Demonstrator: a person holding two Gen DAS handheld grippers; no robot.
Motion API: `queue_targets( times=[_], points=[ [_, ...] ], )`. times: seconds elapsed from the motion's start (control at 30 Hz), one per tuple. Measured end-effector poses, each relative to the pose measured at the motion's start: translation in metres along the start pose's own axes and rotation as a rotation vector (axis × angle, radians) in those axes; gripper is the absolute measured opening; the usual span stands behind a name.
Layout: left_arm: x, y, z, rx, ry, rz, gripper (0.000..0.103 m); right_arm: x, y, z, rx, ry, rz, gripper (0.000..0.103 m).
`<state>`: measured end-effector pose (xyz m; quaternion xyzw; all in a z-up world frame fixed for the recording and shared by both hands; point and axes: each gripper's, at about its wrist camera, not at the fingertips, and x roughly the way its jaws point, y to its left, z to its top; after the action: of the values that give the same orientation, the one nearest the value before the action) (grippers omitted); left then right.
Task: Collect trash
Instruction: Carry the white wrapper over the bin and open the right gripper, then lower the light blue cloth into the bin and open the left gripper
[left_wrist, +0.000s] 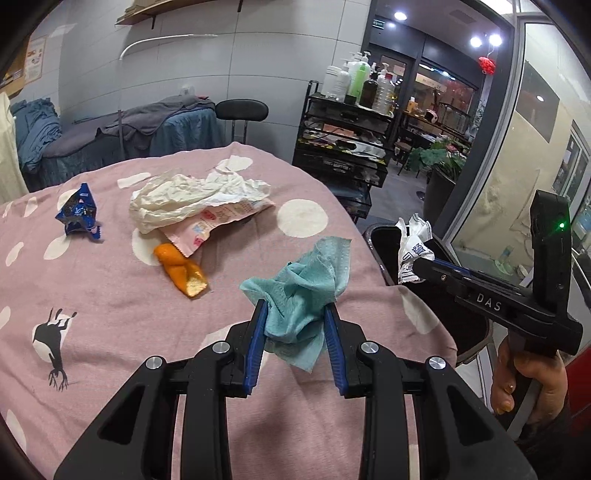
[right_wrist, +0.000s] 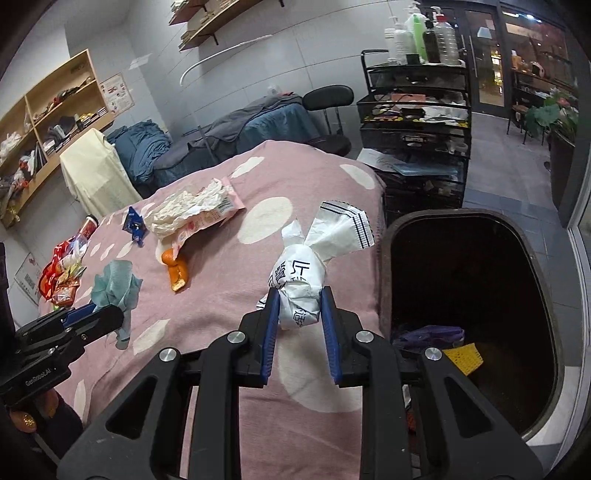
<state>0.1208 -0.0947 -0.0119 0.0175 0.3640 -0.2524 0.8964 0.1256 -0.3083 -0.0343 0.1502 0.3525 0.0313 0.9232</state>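
Left tool: pinching the teal wipe, lifting it off the bed.
Right tool: clamping the white wrapper, carrying it beside the bin for dropping.

The bin mouth gapes wide beside the bed, with only scraps lying deep inside.

Matt cloth wipe; crinkled paper wrapper

Both wrist views look closely along their tongs, sharing the pink bedspread.
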Motion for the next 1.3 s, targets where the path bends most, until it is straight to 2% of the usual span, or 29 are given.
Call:
queue_targets(
  times=[0.17,0.33,0.4,0.57,0.63,0.7,0.8,1.1,1.3],
  points=[
    [0.007,-0.022,0.003,0.032,0.010,-0.031,0.031,-0.010,-0.032,-0.007,0.052,-0.018,-0.057,0.024],
    [0.013,-0.045,0.005,0.074,0.016,-0.055,0.031,-0.014,-0.068,-0.013,0.113,-0.029,-0.157,0.024],
    [0.016,-0.053,0.006,0.088,0.021,-0.064,0.031,-0.012,-0.082,-0.016,0.130,-0.025,-0.211,0.024],
    [0.026,-0.067,0.008,0.108,0.043,-0.089,0.031,-0.003,-0.110,-0.026,0.190,0.005,-0.266,0.025],
    [0.030,-0.072,0.010,0.114,0.053,-0.095,0.031,0.003,-0.119,-0.032,0.211,0.028,-0.271,0.032],
    [0.035,-0.076,0.010,0.120,0.064,-0.104,0.031,0.005,-0.124,-0.038,0.229,0.035,-0.278,0.060],
    [0.040,-0.083,0.011,0.133,0.075,-0.109,0.031,0.004,-0.127,-0.042,0.237,0.027,-0.286,0.073],
    [0.057,-0.106,0.018,0.152,0.119,-0.155,0.031,-0.014,-0.138,-0.046,0.282,-0.030,-0.297,0.087],
    [0.073,-0.128,0.027,0.184,0.148,-0.184,0.031,-0.028,-0.147,-0.047,0.310,-0.058,-0.314,0.088]
  ],
)
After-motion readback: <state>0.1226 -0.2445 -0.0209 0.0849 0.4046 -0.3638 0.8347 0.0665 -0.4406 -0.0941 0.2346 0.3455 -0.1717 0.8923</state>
